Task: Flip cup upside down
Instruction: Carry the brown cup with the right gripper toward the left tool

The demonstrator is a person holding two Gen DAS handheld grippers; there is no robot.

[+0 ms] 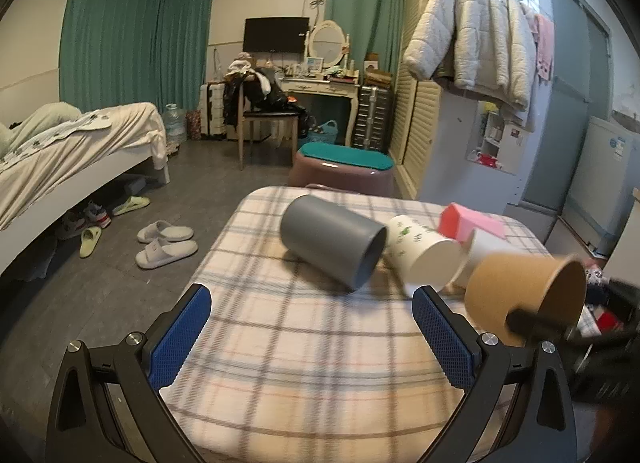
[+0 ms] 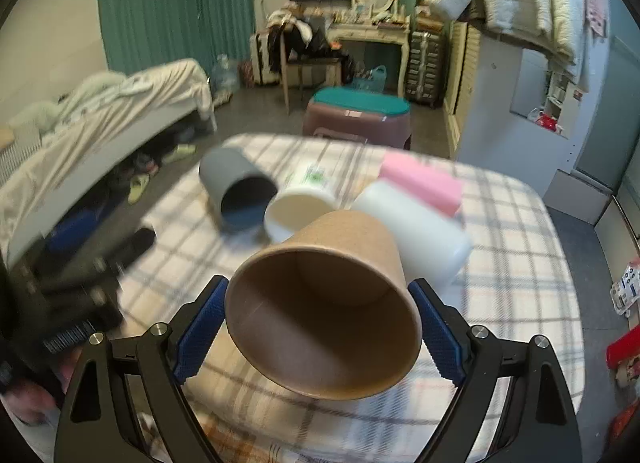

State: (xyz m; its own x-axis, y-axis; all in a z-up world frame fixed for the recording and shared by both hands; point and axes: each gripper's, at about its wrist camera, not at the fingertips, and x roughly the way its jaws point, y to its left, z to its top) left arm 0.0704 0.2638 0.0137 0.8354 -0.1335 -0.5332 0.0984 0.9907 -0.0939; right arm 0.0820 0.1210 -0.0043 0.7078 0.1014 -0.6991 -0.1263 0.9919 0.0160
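Pinching blurred brown cup (image 2: 324, 303), right fingers (image 2: 200, 323); left fingers (image 1: 180, 339) spread, empty.

Blurred — left gripper (image 2: 80, 283), pink box (image 2: 420, 183).

Dim indoor light, fisheye-warped edges, motion blur in the right wrist view.
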